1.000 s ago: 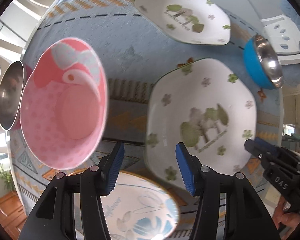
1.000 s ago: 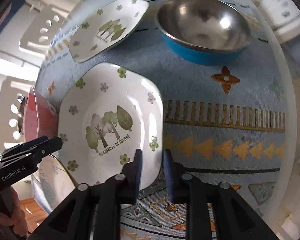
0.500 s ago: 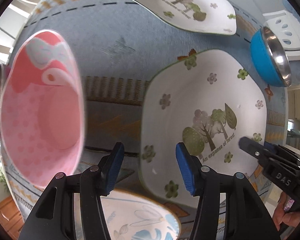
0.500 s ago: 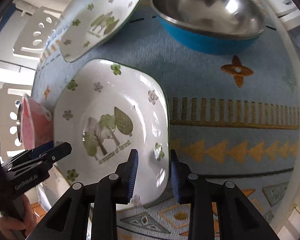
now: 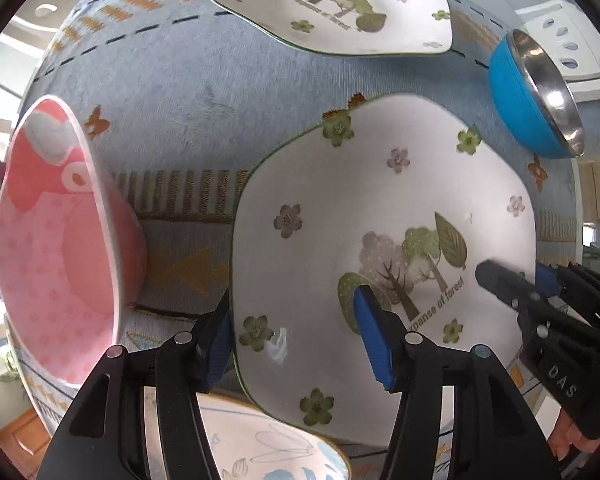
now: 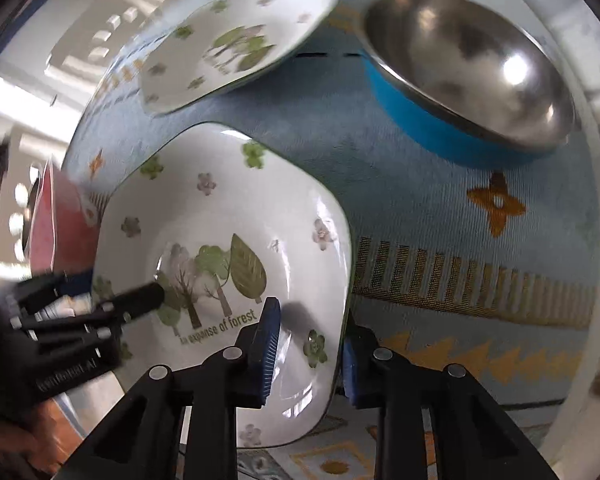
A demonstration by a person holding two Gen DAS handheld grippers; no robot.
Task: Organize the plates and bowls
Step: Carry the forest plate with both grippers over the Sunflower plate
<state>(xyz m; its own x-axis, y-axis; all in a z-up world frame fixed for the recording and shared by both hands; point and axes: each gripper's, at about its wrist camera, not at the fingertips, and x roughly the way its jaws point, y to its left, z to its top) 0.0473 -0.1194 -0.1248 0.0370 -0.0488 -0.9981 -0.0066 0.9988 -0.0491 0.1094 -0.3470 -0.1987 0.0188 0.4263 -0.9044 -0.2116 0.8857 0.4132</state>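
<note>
Nothing stacked yet. L gripper (image 5: 296, 332) opening, R gripper (image 6: 308, 350) closing; both straddle near plate (image 5: 380, 240) rim, no firm grip seen.

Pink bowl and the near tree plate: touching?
Apart. The left wrist view shows a strip of tablecloth between the pink bowl and the left rim of the near plate.

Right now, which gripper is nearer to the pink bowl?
Left. The left gripper straddles the near plate's edge on the side facing the pink bowl. The right gripper straddles the plate's opposite edge, farther away.
</note>
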